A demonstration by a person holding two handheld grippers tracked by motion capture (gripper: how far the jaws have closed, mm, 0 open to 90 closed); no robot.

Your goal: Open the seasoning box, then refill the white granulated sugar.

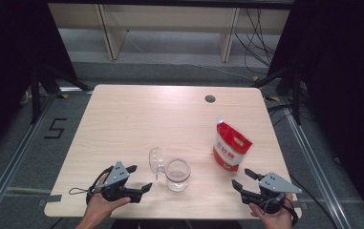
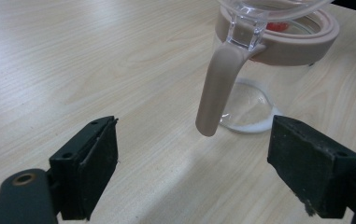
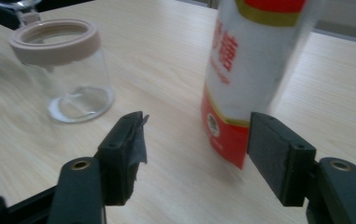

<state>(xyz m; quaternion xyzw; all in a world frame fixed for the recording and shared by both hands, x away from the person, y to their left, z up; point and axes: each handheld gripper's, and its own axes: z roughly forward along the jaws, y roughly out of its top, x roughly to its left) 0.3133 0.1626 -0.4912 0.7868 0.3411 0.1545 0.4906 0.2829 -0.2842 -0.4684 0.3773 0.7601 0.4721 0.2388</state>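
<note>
Two grippers sit low over my surface (image 1: 136, 119), both with jaws apart and nothing between the pads. Ahead of my left gripper (image 1: 140, 179) jaws stands the glass jar (image 1: 177, 174), its pink latch arm (image 2: 220, 86) hanging down just beyond the gap, lid (image 1: 156, 160) tipped open. My right gripper (image 1: 243, 179) jaws face the red-and-white pouch (image 1: 230, 146), upright just ahead, nearer the right-hand pad, not touching.

Wood table (image 1: 122, 119), grey floor (image 1: 22, 157), black curtains (image 1: 342, 71).
</note>
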